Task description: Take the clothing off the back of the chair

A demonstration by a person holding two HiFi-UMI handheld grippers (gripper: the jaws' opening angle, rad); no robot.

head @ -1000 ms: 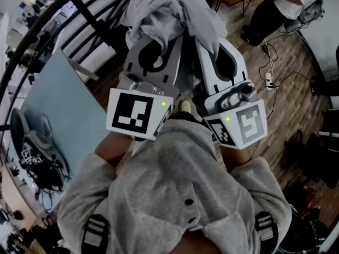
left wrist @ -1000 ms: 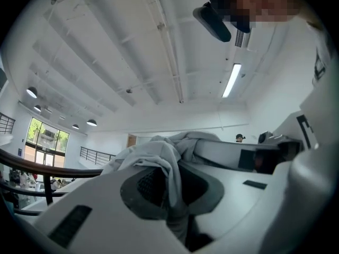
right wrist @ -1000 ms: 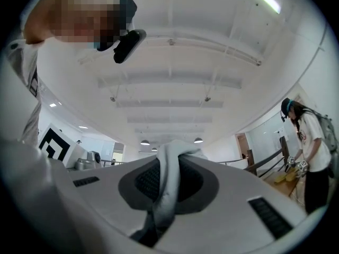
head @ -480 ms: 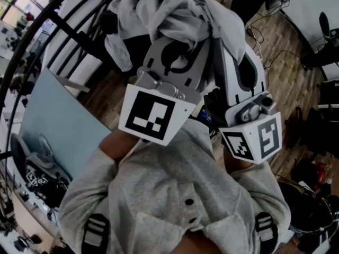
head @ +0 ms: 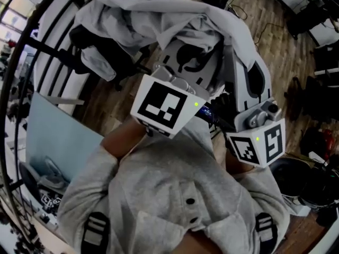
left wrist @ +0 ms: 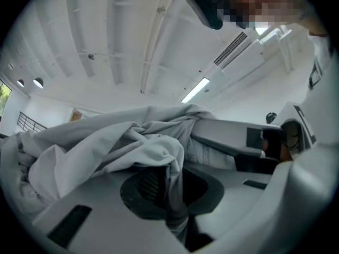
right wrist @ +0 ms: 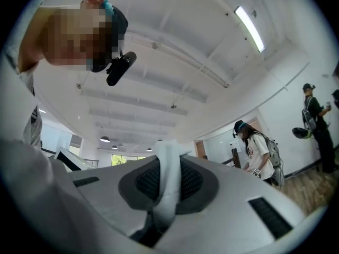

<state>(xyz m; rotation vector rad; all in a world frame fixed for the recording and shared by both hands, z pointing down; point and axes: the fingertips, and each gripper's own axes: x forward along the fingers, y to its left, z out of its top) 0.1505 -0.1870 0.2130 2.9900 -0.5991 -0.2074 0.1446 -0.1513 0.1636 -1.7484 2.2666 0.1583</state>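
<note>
A light grey garment (head: pixel 159 20) hangs bunched in the air, held up in front of the person's chest in the head view. My left gripper (head: pixel 183 57) is shut on a fold of it; the cloth (left wrist: pixel 132 152) spills leftward from between the jaws in the left gripper view. My right gripper (head: pixel 241 70) is shut on another edge, and a narrow white strip of cloth (right wrist: pixel 167 184) is pinched between its pads. Both grippers point slightly upward. The chair is not in view.
Below lies a wooden floor (head: pixel 275 52) with cables and dark bags at the right. A pale blue panel (head: pixel 58 136) and black railing (head: pixel 37 52) stand at the left. Other people (right wrist: pixel 259 147) stand far off in the right gripper view.
Both grippers have swung sideways together with the garment still clamped. The garment has spread wider to the left, and the floor behind has shifted.
</note>
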